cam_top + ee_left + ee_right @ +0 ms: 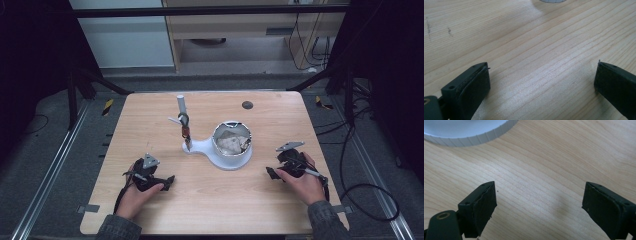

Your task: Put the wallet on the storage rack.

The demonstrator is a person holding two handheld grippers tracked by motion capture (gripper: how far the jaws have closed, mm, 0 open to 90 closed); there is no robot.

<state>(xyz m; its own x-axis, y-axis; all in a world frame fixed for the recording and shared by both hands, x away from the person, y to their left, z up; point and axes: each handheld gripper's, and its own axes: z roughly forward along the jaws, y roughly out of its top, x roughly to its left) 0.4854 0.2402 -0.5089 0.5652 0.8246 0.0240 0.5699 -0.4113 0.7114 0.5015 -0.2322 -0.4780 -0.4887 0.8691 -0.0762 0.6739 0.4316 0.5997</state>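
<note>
Both grippers are sitting low on the wooden table (pixel 150 115), one in each hand, and neither has anything in it. The left gripper (pixel 167 182) has its jaws spread wide apart; in the left gripper view (pixel 541 77) there's just bare wood grain between the two black pads. Same story for the right gripper (pixel 271 173): in the right gripper view (pixel 539 202) the jaws stand wide apart with plain tabletop in the gap.

The thing nearest to both is a white base (pixel 205 148), a sort of rounded plate with a ribbed edge. On it sits a white bowl-shaped cup (pixel 232 140) with something pale and crumpled inside, can't tell what it is. It lies ahead of both grippers, roughly between them, forward and inward from each, and touches neither. From the left gripper you only catch a sliver of the base's ribbed edge (pixel 550 1) at the top of the view, well beyond the jaw tips. From the right gripper the ribbed rim (pixel 471 138) is nearer, up ahead and a bit toward its left jaw, still apart from the pads.

On the narrow end of the base, the end closer to the left gripper, an upright white post (pixel 183 117) rises with a dark clip-like bit partway up.
</note>
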